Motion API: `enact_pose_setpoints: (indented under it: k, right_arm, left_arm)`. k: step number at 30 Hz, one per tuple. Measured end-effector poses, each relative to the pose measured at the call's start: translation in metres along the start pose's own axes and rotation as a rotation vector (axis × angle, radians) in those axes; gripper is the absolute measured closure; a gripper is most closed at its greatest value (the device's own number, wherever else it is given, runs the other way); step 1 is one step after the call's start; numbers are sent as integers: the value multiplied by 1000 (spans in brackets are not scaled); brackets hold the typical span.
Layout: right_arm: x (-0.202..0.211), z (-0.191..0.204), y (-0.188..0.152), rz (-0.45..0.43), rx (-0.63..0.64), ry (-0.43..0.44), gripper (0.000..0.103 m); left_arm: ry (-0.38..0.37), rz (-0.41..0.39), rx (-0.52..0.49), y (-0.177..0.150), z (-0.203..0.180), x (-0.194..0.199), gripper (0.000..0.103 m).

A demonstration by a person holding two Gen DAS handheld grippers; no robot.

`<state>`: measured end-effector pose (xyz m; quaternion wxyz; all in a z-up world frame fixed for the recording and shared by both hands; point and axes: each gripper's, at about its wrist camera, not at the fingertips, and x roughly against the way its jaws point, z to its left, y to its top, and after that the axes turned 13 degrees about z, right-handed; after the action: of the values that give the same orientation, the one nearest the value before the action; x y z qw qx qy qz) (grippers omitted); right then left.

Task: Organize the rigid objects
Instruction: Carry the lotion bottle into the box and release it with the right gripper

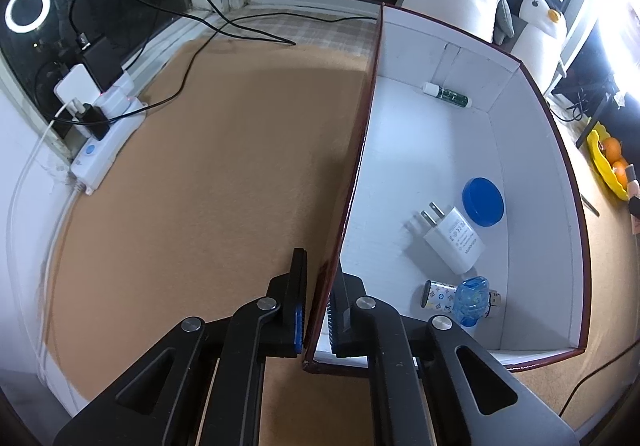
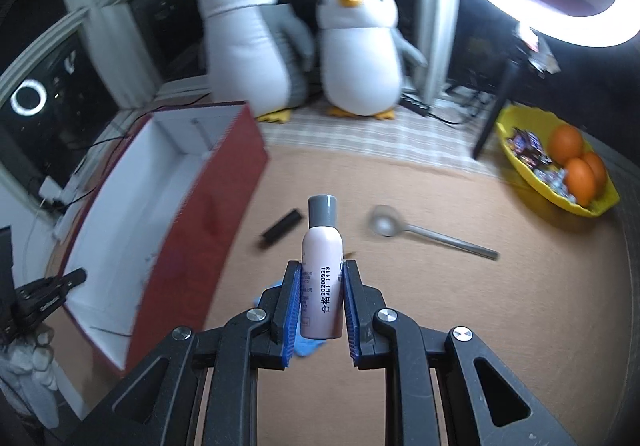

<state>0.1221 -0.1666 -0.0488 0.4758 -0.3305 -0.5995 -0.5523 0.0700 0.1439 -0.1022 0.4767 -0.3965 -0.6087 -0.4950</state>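
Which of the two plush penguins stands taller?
The left plush penguin, nearer the red box; its head rises above the right plush penguin.

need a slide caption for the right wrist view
Right gripper holds a pink spray bottle above the tan mat, with the red box at left and a spoon beyond.

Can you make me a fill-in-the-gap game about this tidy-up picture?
1. The right gripper holds a pink bottle with a ____ cap.
2. The left gripper is clamped on the box's ____.
3. The round lid inside the box is ____.
4. Outside the box, beside the black tube, lies a metal ____.

Missing words: grey; wall; blue; spoon
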Motion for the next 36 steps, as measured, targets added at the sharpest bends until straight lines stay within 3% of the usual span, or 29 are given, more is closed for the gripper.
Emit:
enact_pose_setpoints:
  k: [20, 36]
  right_arm:
    - [-16, 141, 7, 29, 244, 91, 85]
    - [-49, 186, 10, 98, 295, 127, 85]
  left_arm:
    - [-65, -22, -14, -1, 6, -1, 96]
    - [-90, -24, -17, 0, 8, -1, 96]
